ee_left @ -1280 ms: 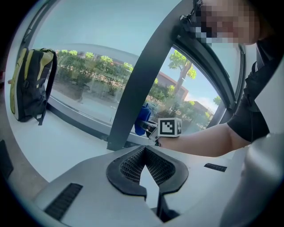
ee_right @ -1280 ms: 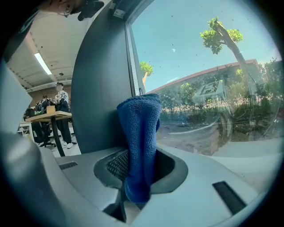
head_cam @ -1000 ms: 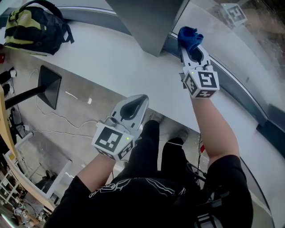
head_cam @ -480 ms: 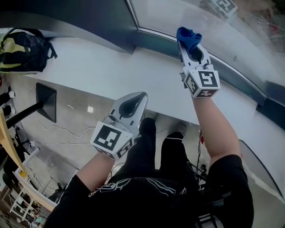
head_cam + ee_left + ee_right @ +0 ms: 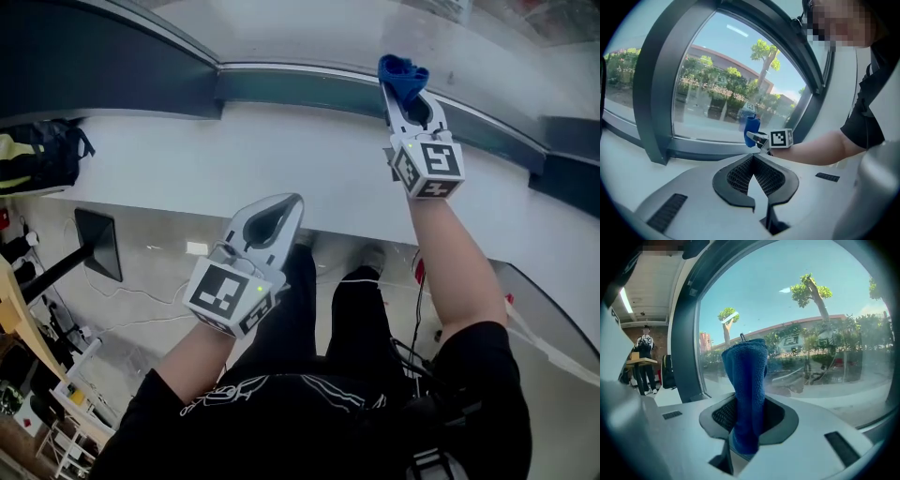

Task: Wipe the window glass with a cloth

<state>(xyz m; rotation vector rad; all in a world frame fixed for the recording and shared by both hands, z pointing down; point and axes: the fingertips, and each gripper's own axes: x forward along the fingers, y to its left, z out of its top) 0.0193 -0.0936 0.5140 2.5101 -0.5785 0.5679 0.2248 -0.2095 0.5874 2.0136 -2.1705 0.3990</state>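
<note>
A blue cloth (image 5: pixel 746 394) is bunched upright between the jaws of my right gripper (image 5: pixel 747 416), which is shut on it. In the head view the right gripper (image 5: pixel 405 89) holds the cloth (image 5: pixel 400 75) up at the lower edge of the window glass (image 5: pixel 309 28), just above the dark frame (image 5: pixel 281 86). The glass (image 5: pixel 811 319) fills the right gripper view behind the cloth. My left gripper (image 5: pixel 281 208) hangs lower, over the white sill's front edge, shut with nothing in it. Its own view shows the left gripper (image 5: pixel 753 165) with jaws touching, and the cloth (image 5: pixel 751 131) beyond.
A wide white sill (image 5: pixel 187 159) runs below the window. A thick dark post (image 5: pixel 656 93) divides the panes. A backpack (image 5: pixel 37 155) lies on the sill at far left. A person (image 5: pixel 645 363) stands at a table in the room's far end. Cables lie on the floor (image 5: pixel 150 281).
My head has tipped up towards the window, so the sill and backpack slid left and down. The right gripper with the cloth stays by the frame; the left stays low.
</note>
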